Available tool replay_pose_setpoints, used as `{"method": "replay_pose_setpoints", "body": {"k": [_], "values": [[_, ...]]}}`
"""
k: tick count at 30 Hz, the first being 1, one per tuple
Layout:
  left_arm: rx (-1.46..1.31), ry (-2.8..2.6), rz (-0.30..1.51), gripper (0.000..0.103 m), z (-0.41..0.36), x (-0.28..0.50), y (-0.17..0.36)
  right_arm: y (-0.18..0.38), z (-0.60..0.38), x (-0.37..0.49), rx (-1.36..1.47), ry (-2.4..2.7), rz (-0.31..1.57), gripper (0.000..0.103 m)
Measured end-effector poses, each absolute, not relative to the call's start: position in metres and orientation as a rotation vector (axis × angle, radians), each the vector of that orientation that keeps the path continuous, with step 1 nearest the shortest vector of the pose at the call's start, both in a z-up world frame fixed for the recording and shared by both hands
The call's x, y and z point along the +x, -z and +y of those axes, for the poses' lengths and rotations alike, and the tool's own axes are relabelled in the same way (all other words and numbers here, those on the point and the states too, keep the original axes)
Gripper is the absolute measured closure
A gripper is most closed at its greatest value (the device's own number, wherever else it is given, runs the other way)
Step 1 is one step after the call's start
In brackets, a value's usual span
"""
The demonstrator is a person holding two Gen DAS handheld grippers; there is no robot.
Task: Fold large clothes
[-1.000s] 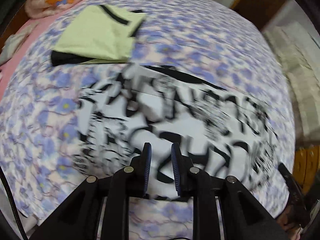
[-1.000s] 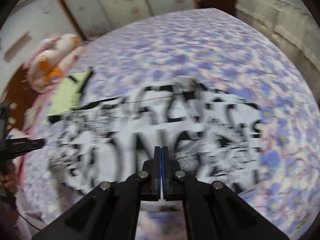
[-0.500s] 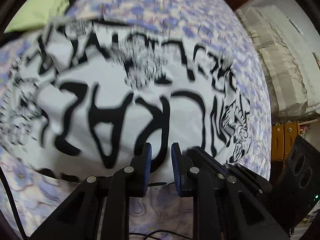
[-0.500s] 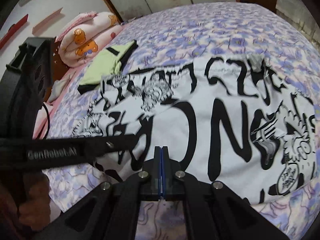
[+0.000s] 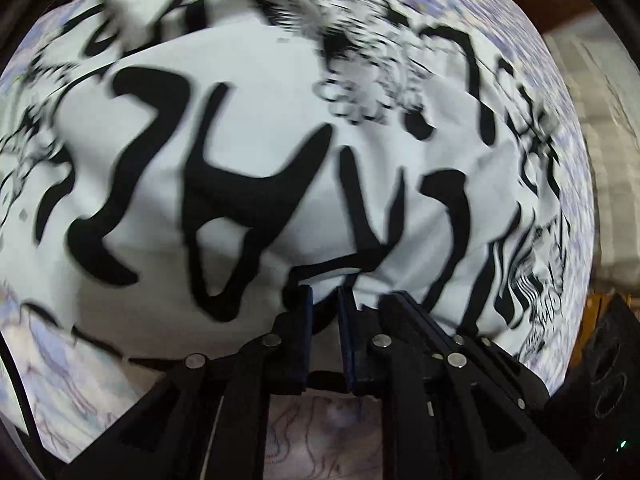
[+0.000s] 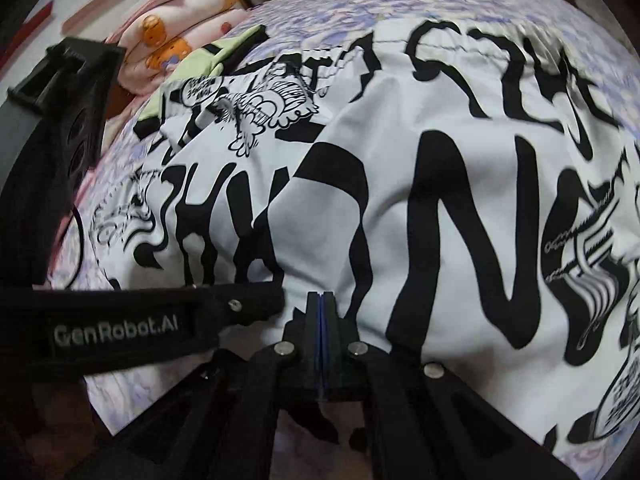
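**Two grippers crowd one hem of the printed garment**

The white cotton garment with bold black lettering and cartoon prints [image 6: 400, 184] lies spread on the bed's lilac floral sheet [image 6: 420, 4], its near hem right under both tools. The left gripper [image 5: 325, 300] has just been narrowing its jaws; a small gap remains between the blue pads, with the hem's edge rising into it, and whether the pads already press the cloth I cannot tell through the blur. The right gripper [image 6: 320, 300] has its pads pressed flat together at the same hem; no fold of cloth shows clearly between them, so it may be holding nothing.

The main risk, as I judge it, is a one-sided lift: if only one tool has cloth, the hem will skew and the fold will land crooked. A pinch that catches the sheet too would drag the bedding. The two tools sit just beside each other and could knock.

Beyond the garment's far corner lies a folded pale-green top with black trim [image 6: 218, 54], touching or overlapping it; a forward fold could land on it. A pink bear-print quilt [image 6: 176, 36] sits further back.
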State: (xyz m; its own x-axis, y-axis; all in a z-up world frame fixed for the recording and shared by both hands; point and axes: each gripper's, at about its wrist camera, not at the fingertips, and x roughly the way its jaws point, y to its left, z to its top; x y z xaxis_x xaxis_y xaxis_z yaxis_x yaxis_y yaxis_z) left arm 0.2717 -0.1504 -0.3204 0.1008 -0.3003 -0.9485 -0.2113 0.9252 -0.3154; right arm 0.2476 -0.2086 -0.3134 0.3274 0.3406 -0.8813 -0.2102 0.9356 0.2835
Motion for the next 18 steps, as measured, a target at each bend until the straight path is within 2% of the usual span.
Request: {"method": "replay_pose_setpoints", "body": {"k": [1, 5, 11, 18], "values": [[-0.414, 0.020, 1.483, 0.102, -0.148, 0.269, 0.321, 0.313, -0.209, 0.247, 0.122, -0.364, 1.185, 0.103], [-0.516, -0.099, 1.473, 0.102, -0.127, 0.260, 0.321, 0.310, -0.226, 0.247, 0.156, -0.365, 1.189, 0.103], [-0.353, -0.291, 1.425, 0.102, -0.099, 0.259, 0.318, 0.301, -0.252, 0.240, 0.127, -0.384, 1.177, 0.103], [-0.378, -0.348, 1.402, 0.102, -0.063, 0.261, 0.323, 0.295, -0.284, 0.227, 0.123, -0.357, 1.186, 0.103]]}}
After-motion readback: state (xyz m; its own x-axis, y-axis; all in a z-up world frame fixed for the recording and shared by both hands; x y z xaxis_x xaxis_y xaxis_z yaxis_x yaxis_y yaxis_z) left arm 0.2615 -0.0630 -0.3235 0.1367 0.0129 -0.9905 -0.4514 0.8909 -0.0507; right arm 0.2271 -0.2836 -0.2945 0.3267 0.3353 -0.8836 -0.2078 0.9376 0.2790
